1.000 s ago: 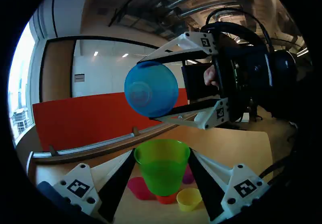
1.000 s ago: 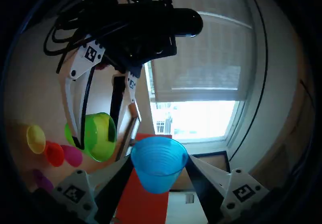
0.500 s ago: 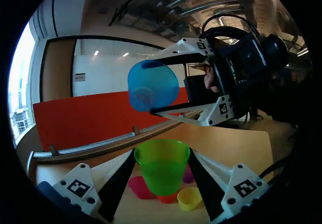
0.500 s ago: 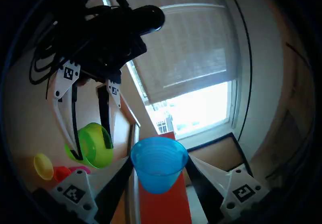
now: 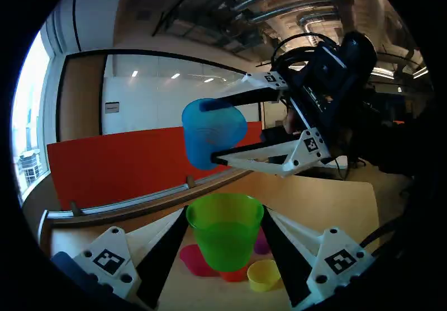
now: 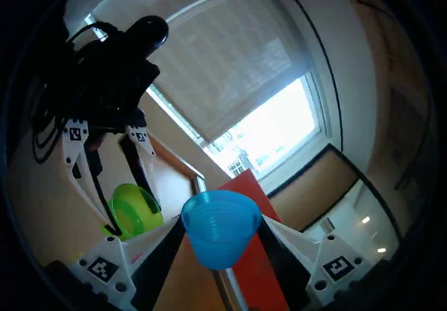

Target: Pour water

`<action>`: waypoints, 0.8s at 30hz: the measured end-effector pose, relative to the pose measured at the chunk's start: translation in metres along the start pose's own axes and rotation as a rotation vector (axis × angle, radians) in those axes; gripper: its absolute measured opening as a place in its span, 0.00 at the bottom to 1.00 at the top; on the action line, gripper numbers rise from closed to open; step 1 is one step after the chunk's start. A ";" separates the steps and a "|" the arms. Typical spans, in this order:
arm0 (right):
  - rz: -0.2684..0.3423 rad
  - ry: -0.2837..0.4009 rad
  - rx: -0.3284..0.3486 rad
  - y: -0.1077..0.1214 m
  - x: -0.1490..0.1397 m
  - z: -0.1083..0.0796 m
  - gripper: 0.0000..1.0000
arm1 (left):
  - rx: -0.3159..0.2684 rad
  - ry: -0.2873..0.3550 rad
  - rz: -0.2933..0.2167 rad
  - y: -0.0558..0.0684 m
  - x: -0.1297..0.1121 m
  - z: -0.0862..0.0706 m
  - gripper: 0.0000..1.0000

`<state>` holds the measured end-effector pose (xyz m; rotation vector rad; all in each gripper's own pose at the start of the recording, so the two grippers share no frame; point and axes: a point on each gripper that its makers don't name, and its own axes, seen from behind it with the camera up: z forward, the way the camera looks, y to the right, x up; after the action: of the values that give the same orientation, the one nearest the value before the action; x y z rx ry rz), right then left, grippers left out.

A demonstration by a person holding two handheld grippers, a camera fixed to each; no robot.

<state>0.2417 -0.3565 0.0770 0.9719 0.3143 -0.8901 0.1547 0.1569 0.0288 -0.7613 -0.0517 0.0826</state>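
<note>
Grippers, the left gripper (image 5: pixel 224 215) and the right gripper (image 6: pixel 222 222), each clamped on a plastic cup.
We see the left one squeezing an upright green cup (image 5: pixel 224 243) and the right one squeezing a blue cup (image 6: pixel 219 239). In the left gripper view the blue cup hangs tilted, higher than the green cup, above a wooden worktop (image 5: pixel 327 199) with a yellow cup (image 5: pixel 264 273) and a pink cup (image 5: pixel 193 258).
</note>
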 end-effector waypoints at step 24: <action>0.486 -0.080 0.031 -0.003 -0.029 0.001 0.92 | 0.006 -0.007 0.015 -0.002 0.005 -0.002 0.89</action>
<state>0.2208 -0.3431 0.0932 0.9815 -0.0085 -0.4880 0.1598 0.1542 0.0289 -0.7553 -0.0527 0.0993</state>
